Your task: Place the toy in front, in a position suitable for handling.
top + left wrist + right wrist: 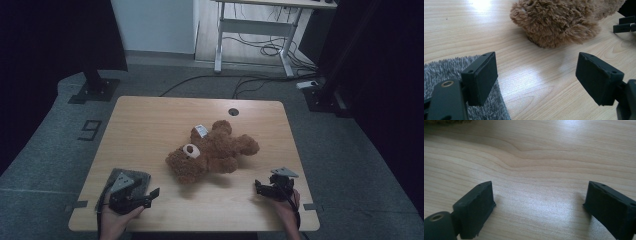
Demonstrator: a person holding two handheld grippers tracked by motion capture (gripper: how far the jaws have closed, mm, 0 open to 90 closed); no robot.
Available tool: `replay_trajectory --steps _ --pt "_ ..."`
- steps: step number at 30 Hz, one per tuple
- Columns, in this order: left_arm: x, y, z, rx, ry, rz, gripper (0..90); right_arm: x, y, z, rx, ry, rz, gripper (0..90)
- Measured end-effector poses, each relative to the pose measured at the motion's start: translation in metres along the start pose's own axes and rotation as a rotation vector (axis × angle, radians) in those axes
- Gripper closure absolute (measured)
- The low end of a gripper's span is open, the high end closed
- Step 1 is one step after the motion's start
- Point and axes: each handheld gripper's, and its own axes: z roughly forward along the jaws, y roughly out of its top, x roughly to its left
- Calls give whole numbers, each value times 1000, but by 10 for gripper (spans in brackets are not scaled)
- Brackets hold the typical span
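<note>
While teddy bear (212, 150) lies diagonally, head near-left, legs far-right | both grippers' fingers spread, empty.

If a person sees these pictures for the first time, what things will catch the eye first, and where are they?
The brown teddy bear lying in the middle of the wooden table draws the eye first. Next come the two black grippers near the front edge: the left gripper sits open over a grey fluffy cloth at the front left, and the right gripper is open over bare wood at the front right, both pointing toward the bear.
</note>
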Motion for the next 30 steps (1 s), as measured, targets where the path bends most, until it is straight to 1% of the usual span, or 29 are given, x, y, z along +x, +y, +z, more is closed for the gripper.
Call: replay_trajectory --steps 2,3,5,6,7,8,9,10,12,13,14,15,16,17,19,20,21,22,23,24,25,26,27,28,29,30 --pt "-1 0 0 0 0 -2 178 0 -1 -1 -8 4 5 120" --pt "-1 0 0 -3 -4 -4 178 0 -2 -3 -19 15 17 133" --pt "-2 0 0 -4 -6 -4 179 0 -2 -4 -28 20 22 137" --pt "-2 0 0 -7 -10 -7 179 0 -3 -6 -54 24 25 147" --pt "-2 0 0 -7 -10 -7 180 0 -3 -6 -54 24 25 147" --pt "-3 0 0 -8 -13 -9 182 0 -3 -7 -86 28 23 159" --pt "-3 0 0 -8 -13 -9 184 0 -3 -7 -86 28 23 159" --pt "-4 1 0 -8 -15 -9 184 0 -1 -9 -100 42 23 159" --pt "-7 2 1 -8 -20 -6 184 1 1 -11 -120 52 25 161" --pt "-7 2 1 -8 -20 -6 184 1 1 -11 -120 52 25 161" --pt "-9 4 1 -10 -25 -2 184 1 4 -14 -136 71 23 159" --pt "-9 4 1 -10 -25 -2 184 1 4 -14 -136 71 23 159" --pt "-10 6 2 -11 -28 -2 184 1 6 -15 -143 93 29 151" --pt "-12 7 2 -11 -34 -1 184 1 9 -17 -151 122 36 145" --pt "-15 12 4 -12 -43 -2 184 1 16 -19 -171 155 43 138" --pt "-18 17 7 -11 -49 7 183 1 25 -20 -189 160 28 137" --pt "-18 17 7 -11 -49 7 182 1 25 -20 -189 160 28 137" --pt "-20 19 9 -13 -51 6 184 3 36 -18 -193 160 1 133" --pt "-22 21 11 -18 -51 6 184 3 36 -18 -193 160 1 133" --pt "-24 23 13 -27 -52 5 191 4 41 -17 -199 159 -12 133" --pt "-25 25 16 -27 -57 10 196 6 52 -15 -207 171 -33 131" --pt "-28 28 22 -17 -57 19 196 7 57 -15 -207 178 -38 129" --pt "-28 28 22 -17 -57 19 194 7 57 -15 -207 178 -38 129" --pt "-30 31 27 -11 -59 16 193 8 68 -14 -210 196 -51 129" --pt "-30 31 27 -11 -59 16 189 8 68 -14 -210 196 -51 129" --pt "-31 33 30 -7 -56 12 186 9 80 -11 -208 193 -64 129"
